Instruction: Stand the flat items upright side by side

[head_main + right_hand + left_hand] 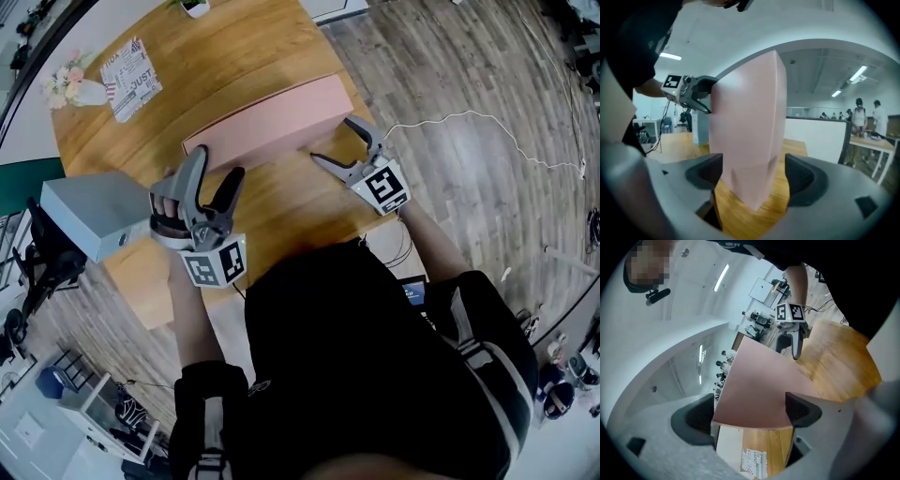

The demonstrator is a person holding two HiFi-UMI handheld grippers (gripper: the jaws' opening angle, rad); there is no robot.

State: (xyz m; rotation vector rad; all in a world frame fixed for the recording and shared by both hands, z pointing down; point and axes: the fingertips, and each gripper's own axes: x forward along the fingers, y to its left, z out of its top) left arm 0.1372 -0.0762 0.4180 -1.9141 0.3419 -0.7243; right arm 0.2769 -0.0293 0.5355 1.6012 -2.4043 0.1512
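Wood-grain table (pixel 281 211), smooth pink slab-shaped box (pixel 272 117) standing on edge

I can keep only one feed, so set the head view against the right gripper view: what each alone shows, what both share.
Head view only: the printed packet and flowers at the wooden table's far corner. Right gripper view only: a white partition, people beyond it, and ceiling lights. Both: the pink box upright on edge on the wooden table, the right gripper open at one end of it, and the left gripper near the other.
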